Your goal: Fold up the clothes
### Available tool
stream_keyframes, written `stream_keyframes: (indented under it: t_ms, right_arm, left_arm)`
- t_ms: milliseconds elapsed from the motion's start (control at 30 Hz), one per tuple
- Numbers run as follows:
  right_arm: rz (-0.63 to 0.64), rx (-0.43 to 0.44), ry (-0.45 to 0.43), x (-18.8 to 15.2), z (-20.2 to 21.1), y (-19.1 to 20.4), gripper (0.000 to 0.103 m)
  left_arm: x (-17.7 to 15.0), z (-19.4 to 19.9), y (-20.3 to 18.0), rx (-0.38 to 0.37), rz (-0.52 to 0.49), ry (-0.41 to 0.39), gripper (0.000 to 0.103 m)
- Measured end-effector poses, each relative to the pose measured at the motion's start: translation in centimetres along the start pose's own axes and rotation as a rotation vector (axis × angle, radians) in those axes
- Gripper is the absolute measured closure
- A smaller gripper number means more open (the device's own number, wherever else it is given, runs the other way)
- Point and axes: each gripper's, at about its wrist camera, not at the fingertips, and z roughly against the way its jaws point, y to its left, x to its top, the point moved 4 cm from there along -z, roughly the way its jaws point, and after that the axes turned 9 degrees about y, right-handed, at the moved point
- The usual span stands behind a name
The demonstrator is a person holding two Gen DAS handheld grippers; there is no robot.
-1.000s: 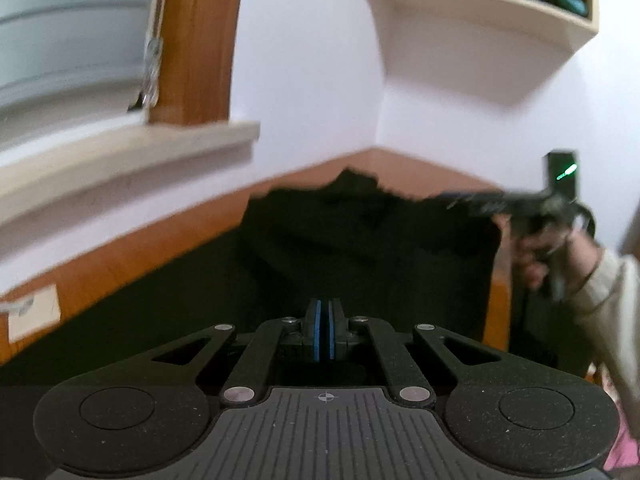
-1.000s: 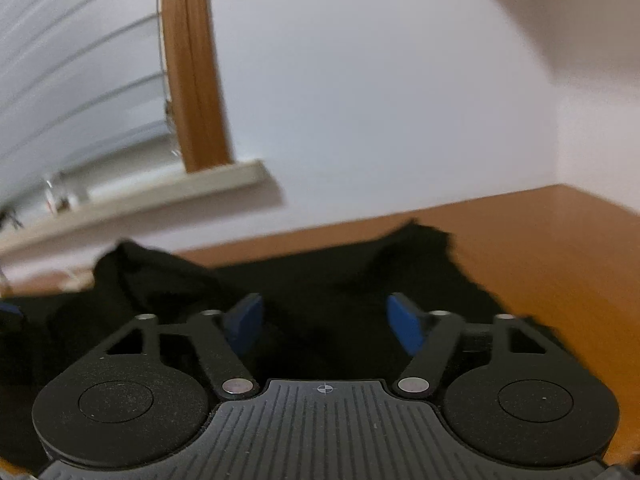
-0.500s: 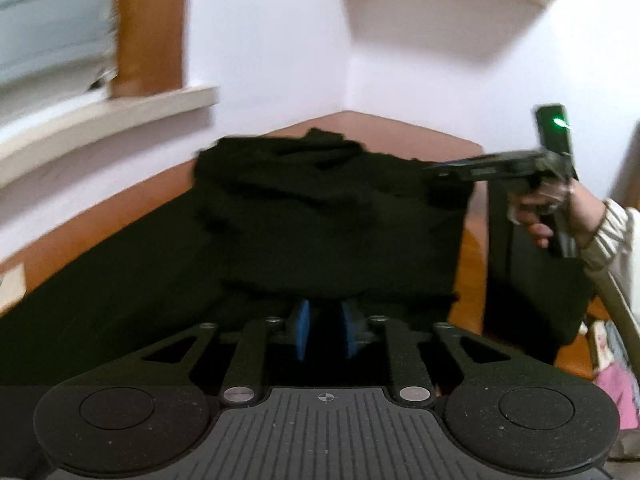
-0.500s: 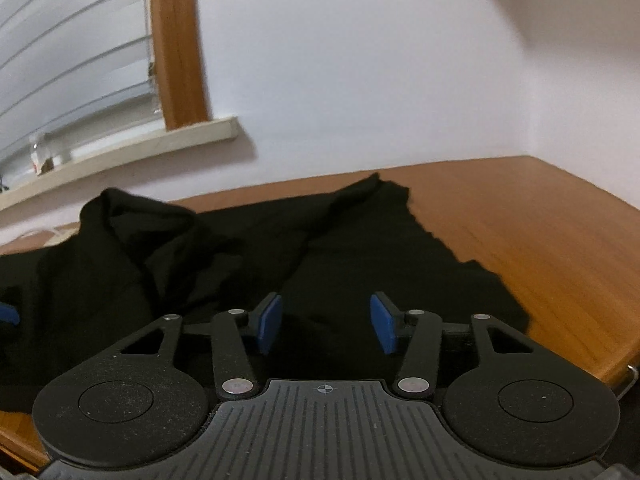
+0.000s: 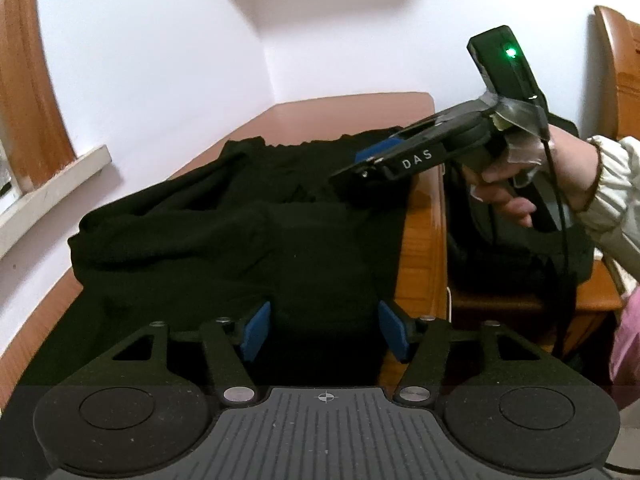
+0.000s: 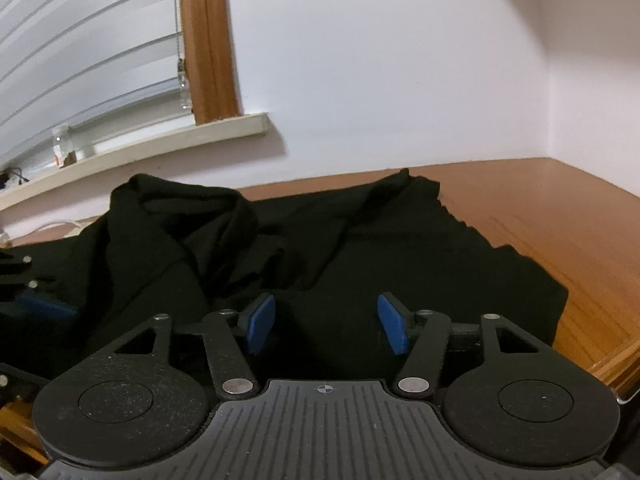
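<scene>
Released since the earlier frame, black garment (image 5: 248, 240) lies bunched on table (image 6: 560, 216); left gripper (image 5: 324, 330) jaws just opened, right gripper (image 6: 324, 322) apart, empty. Folding largely remains.

Left claw (image 5: 324, 330) just opened, empty, over black garment (image 5: 208, 248); right claw (image 5: 374, 160) beyond.

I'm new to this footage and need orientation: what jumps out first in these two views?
A rumpled black garment sprawls across the wooden table, bunched up toward the windowsill. In the left wrist view, the right tool hangs over the garment's far edge, held in a hand, a green light glowing on its top.
</scene>
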Motion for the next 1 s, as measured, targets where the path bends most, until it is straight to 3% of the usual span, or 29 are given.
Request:
stream_keyframes:
  t_ms: [67, 100, 167, 233, 367, 533, 667, 733, 833, 900, 1000]
  right_arm:
    - [-0.007, 0.006, -0.002, -0.1, -0.1, 0.1, 0.045]
    - [-0.01, 0.007, -0.004, -0.2, -0.1, 0.1, 0.045]
    - [-0.014, 0.009, -0.008, -0.4, -0.2, 0.1, 0.045]
    - [-0.017, 0.012, -0.01, -0.5, -0.2, 0.1, 0.045]
    - [-0.028, 0.018, -0.023, -0.7, -0.1, 0.0, 0.045]
    - [-0.031, 0.018, -0.029, -0.8, -0.1, 0.1, 0.044]
    - [-0.032, 0.019, -0.035, -0.6, -0.2, 0.2, 0.044]
    - [-0.034, 0.019, -0.038, -0.5, -0.3, 0.3, 0.043]
    - [-0.038, 0.014, -0.041, -0.4, -0.4, 0.5, 0.04]
    - [-0.038, 0.005, -0.045, -0.3, -0.3, 0.7, 0.04]
    - [-0.049, -0.001, -0.051, -0.3, 0.2, 1.0, 0.042]
  left_arm:
    - [0.3, -0.2, 0.1, 0.018, -0.001, 0.005, 0.052]
    - [0.4, -0.2, 0.3, 0.025, 0.004, 0.007, 0.067]
    - [0.5, 0.0, 0.8, 0.023, 0.02, 0.006, 0.085]
    - [0.5, 0.2, 1.4, 0.022, 0.036, 0.004, 0.092]
    - [0.8, 2.2, 3.1, 0.035, 0.093, -0.059, 0.093]
    - [0.5, 8.0, 8.1, 0.071, 0.231, -0.188, 0.094]
    - [-1.6, 13.1, 14.8, 0.18, 0.379, -0.246, 0.094]
    - [-3.5, 14.7, 18.3, 0.283, 0.439, -0.227, 0.094]
    - [-7.3, 15.3, 22.9, 0.341, 0.562, -0.143, 0.093]
    - [-9.5, 15.3, 24.1, 0.382, 0.606, -0.094, 0.091]
    - [-10.6, 14.6, 23.4, 0.369, 0.621, -0.083, 0.091]
